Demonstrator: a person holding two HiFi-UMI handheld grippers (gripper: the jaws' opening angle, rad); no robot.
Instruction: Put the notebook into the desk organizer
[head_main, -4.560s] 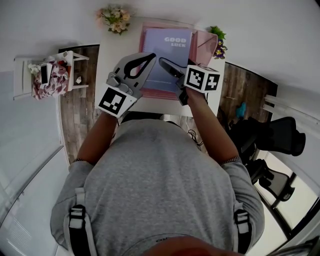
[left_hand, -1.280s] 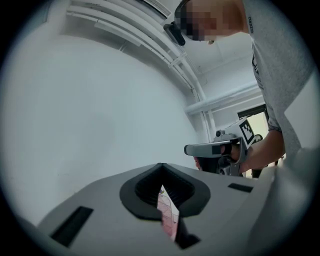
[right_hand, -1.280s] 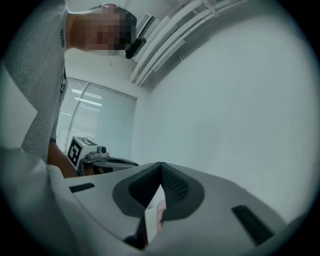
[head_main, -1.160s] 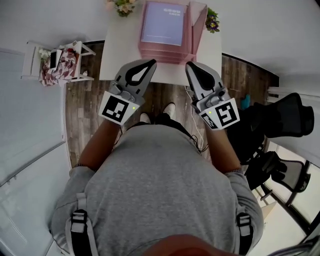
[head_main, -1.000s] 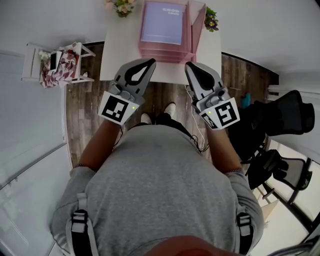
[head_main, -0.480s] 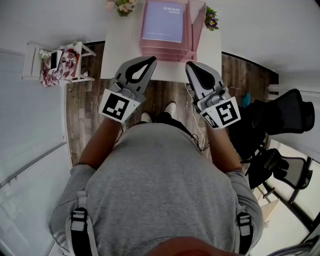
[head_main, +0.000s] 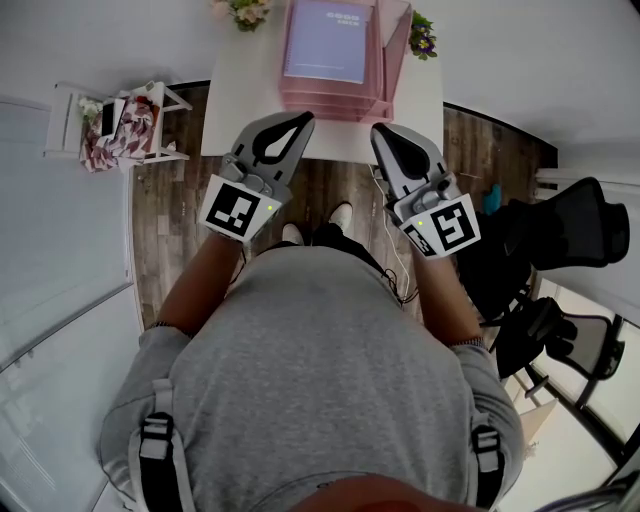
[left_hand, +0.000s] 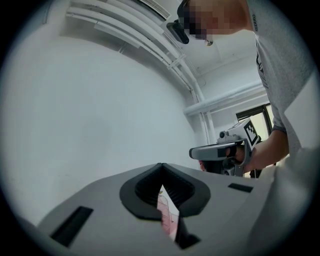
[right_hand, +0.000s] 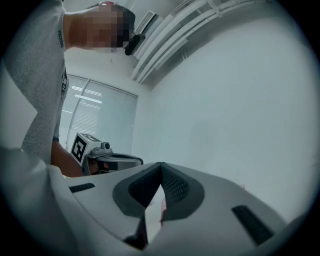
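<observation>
Between either pair of jaws there is nothing: the left gripper and right gripper are closed tip to tip and empty, held by the near edge of the desk. Beyond them the notebook lies flat in the pink organizer, so the task looks done, with nothing left. Flowers flank the organizer. Around the desk are a wood floor, a rack and a black chair.
</observation>
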